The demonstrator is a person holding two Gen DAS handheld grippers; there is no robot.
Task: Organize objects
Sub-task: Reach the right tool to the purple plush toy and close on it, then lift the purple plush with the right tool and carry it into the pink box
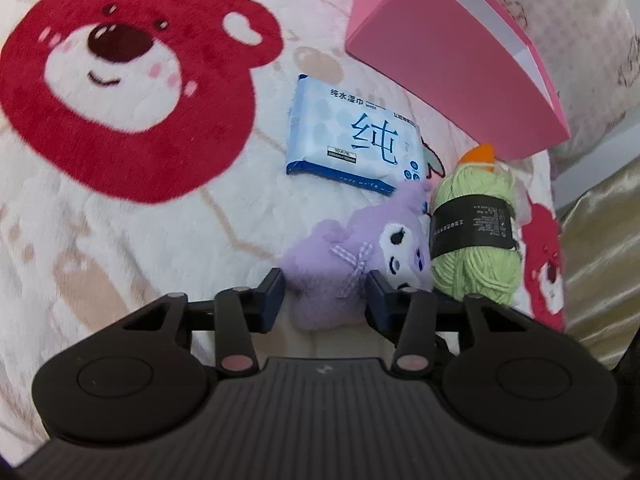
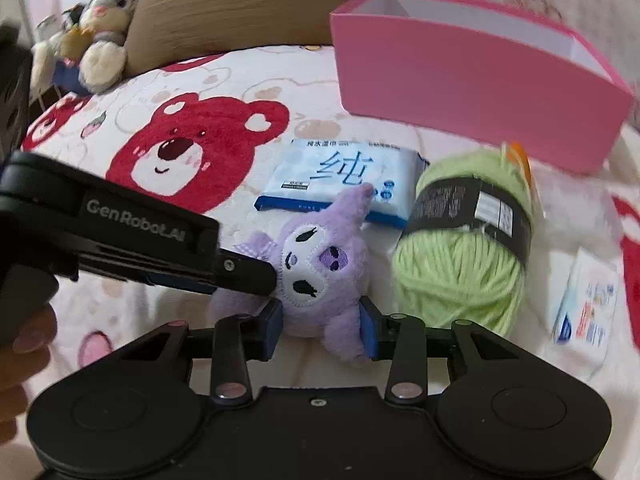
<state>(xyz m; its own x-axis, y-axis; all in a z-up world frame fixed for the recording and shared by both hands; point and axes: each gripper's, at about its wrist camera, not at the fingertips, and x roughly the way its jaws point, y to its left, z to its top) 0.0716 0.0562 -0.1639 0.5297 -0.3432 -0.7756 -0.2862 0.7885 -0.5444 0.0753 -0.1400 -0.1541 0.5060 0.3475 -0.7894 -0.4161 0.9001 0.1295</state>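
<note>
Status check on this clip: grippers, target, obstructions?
Left gripper, right gripper both straddling small purple plush toy, grip unconfirmed. Pink box empty. Green yarn ball alongside.

L claw: jaws part-spread, blue pads either side of a soft purple body, both pads touching it; pointed toward 12 o'clock in own view. In R wrist view its black body enters from 9 o'clock, tip at centre frame.

R claw: jaws part-spread, pads pressed on the same purple body from both sides; pointed toward 12 o'clock.

Hand: bare fingers at 8 o'clock edge, R wrist view, wrapped on L claw's handle.
</note>
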